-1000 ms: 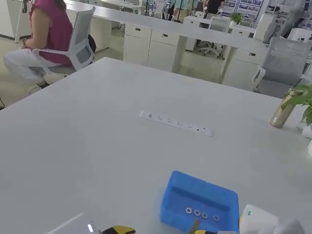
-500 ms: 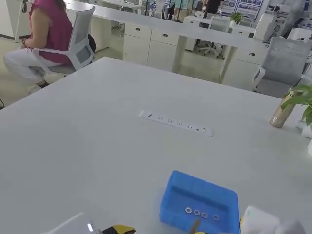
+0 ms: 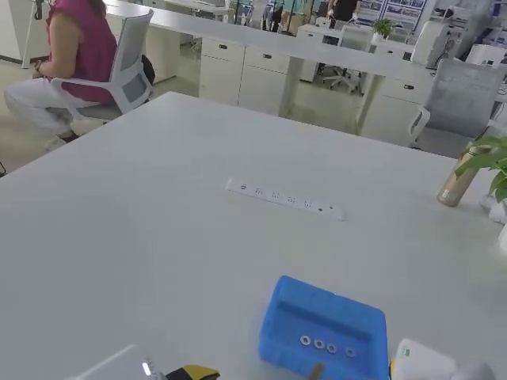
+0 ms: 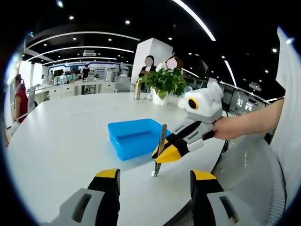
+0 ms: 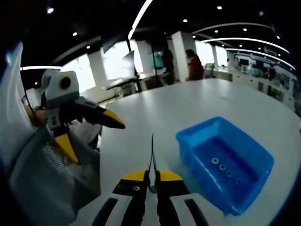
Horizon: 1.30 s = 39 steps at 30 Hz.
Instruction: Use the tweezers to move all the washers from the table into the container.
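In the head view both grippers are cut off by the bottom edge, and the tweezers [image 4: 161, 141] show there as no more than a tip. In the left gripper view something small and shiny sits at that tip, too small to tell whether it is a washer. The white table [image 3: 158, 237] carries a power strip [image 3: 283, 198], a bottle [image 3: 457, 182] and a potted plant [image 4: 164, 81], in an open office where a person [image 3: 75, 47] sits on a chair. The blue container [image 5: 225, 162] stands near the table's front edge with four washers [image 5: 222, 166] in a row inside. The right gripper [image 5: 152, 176] has its jaws pressed together on the tweezers, which point down to the tabletop just beside the container. The left gripper [image 4: 155, 173] is held low with its jaws spread and nothing between them.
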### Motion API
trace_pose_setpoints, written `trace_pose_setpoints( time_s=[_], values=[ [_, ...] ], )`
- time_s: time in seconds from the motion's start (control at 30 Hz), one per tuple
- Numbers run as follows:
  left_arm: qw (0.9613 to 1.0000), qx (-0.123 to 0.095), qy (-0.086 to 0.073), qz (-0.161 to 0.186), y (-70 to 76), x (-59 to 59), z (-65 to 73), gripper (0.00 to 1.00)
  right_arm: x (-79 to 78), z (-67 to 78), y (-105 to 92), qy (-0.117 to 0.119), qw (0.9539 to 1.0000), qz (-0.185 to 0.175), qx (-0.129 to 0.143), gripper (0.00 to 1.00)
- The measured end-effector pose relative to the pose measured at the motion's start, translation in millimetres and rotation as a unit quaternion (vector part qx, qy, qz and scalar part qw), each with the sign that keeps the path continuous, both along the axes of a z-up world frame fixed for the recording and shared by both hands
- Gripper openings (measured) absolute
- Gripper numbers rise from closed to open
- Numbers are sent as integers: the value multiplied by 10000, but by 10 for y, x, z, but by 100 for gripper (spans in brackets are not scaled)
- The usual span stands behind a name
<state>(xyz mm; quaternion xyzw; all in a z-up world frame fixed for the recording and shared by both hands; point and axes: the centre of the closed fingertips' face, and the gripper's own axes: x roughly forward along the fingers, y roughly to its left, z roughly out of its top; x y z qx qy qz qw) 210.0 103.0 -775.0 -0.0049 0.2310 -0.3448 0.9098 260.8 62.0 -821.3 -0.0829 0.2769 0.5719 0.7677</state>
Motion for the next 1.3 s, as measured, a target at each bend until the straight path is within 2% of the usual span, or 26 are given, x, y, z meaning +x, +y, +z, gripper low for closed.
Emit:
trace_pose_setpoints(
  time_s=[0.4, 0.63, 0.77, 0.87, 0.97, 1.07, 1.3],
  values=[
    [10000, 12, 10, -11, -2, -2, -4, 59, -38, -5, 17, -94, 9998, 171, -56, 4],
    [10000, -4, -8, 1, -2, 2, 8, 60, -123, 1, 69, -379, 9977, 500, -262, 4],
    [10000, -18, -18, 2, -3, 3, 15, 60, -179, -17, 112, -660, 9932, 827, -487, 4],
    [10000, -4, -16, -11, -4, 1, 11, 60, -231, -19, 147, -915, 9874, 1086, -698, 4],
    [10000, 2, -18, -13, -4, 1, 8, 60, -255, -20, 166, -991, 9855, 1168, -731, 3],
    [10000, -5, -19, -4, -1, 2, 9, 60, -232, -18, 155, -1009, 9856, 1140, -732, 3],
    [10000, 11, -22, -10, -1, -1, 8, 60, -200, -8, 63, -897, 9895, 919, -668, 3]
  ],
)
